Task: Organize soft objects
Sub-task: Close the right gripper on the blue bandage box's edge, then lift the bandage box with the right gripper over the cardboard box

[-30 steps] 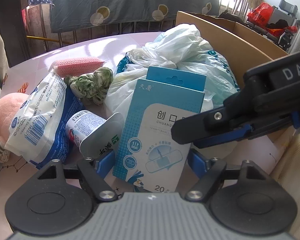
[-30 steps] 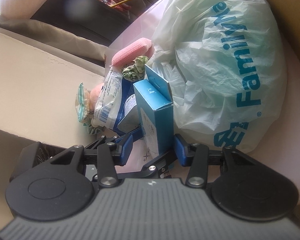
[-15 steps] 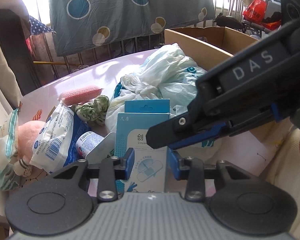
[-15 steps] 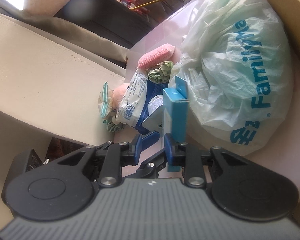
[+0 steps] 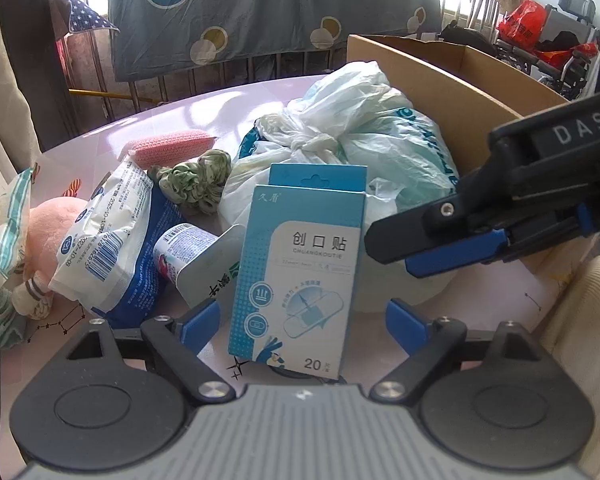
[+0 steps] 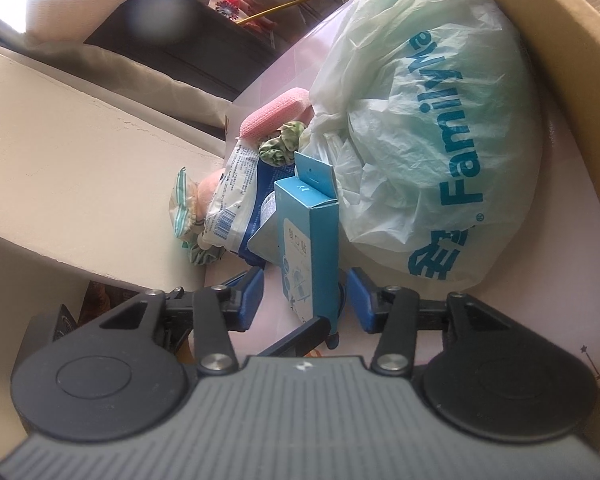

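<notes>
Bandage box (image 5: pixel 300 268) is seen standing upright on the pink table (image 5: pixel 172 120), between the spread blue fingers of the left gripper (image 5: pixel 302 320), untouched by either. The right gripper (image 6: pixel 306 294) is also held wide around the box's narrow side, with gaps on both sides. A knotted plastic bag (image 5: pixel 340 132) lies just behind, beside a cardboard carton (image 5: pixel 440 80).

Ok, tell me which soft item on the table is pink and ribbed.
The pink ribbed roll lying at the far side of the pile, behind the green scrunchie. The plush toy is also pink, but fuzzy.
</notes>
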A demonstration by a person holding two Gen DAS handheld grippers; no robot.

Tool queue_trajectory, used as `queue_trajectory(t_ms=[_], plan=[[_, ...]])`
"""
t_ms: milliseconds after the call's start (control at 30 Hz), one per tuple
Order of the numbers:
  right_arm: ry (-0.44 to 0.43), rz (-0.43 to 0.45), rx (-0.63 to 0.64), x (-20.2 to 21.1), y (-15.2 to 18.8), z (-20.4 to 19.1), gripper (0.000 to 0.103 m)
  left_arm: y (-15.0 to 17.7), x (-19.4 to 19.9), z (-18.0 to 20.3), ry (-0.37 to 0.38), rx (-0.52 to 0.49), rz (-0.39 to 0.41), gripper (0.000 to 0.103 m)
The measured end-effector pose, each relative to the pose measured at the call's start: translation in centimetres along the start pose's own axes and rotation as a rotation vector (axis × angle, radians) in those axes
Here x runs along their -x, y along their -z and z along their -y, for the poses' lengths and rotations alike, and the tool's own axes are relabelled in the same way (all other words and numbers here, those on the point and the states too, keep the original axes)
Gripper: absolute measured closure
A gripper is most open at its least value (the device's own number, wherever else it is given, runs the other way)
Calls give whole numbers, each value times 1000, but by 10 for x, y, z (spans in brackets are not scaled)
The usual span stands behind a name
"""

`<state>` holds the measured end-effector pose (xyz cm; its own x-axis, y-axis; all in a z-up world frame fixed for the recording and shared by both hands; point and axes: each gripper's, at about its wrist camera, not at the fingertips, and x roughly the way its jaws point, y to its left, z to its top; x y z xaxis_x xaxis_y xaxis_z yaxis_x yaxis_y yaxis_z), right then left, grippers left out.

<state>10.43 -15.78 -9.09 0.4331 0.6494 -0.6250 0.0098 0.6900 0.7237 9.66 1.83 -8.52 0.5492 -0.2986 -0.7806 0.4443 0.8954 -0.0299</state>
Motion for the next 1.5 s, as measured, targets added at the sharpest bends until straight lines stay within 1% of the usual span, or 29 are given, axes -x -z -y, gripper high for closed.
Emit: queue_trajectory(t_ms=[167,233,367,433,467,500,533,567,600,700,767,833,1033,1267,1367,1500], plan=[[16,-32,-5,-23,-1,-2,55,-2,-21,-21,87,70,-51,9],[22,-41,-14,-31,-1,-2,55,-1,-26,-23,109,69,-61,9],[27,-50,-25,-43,-1,0,55,1,-31,-21,122,45,-60,10],[36,-48,-26,-46,-2,0,58,2,-32,-18,113,36,-52,13],[38,-46,-27,-47,-2,0,60,3,-32,-17,111,32,-50,17],[34,-45,-31,-46,-3,2,65,4,-31,-16,108,30,-48,19],[30,-46,-35,-46,-3,2,67,4,-31,-14,99,26,-44,22],[26,-47,-38,-46,-3,2,69,5,-30,-12,92,22,-40,28],[21,-52,-42,-46,-3,2,74,4,-30,-10,87,20,-39,28],[14,-53,-37,-44,0,0,78,4,-23,-4,79,22,-22,29],[1,-51,-30,-41,2,-3,80,4,-16,-1,75,18,-5,31],[-19,-53,-22,-36,3,-8,84,3,-6,2,62,11,13,32],[-52,-32,17,-22,7,-22,84,1,15,7,28,19,49,32],[-98,-4,47,6,9,-32,84,-5,43,20,-4,-5,102,32],[-128,24,51,24,5,-34,84,-19,54,31,-16,-36,131,32],[-160,87,61,61,-15,-35,84,-51,65,52,-12,-92,190,31]])
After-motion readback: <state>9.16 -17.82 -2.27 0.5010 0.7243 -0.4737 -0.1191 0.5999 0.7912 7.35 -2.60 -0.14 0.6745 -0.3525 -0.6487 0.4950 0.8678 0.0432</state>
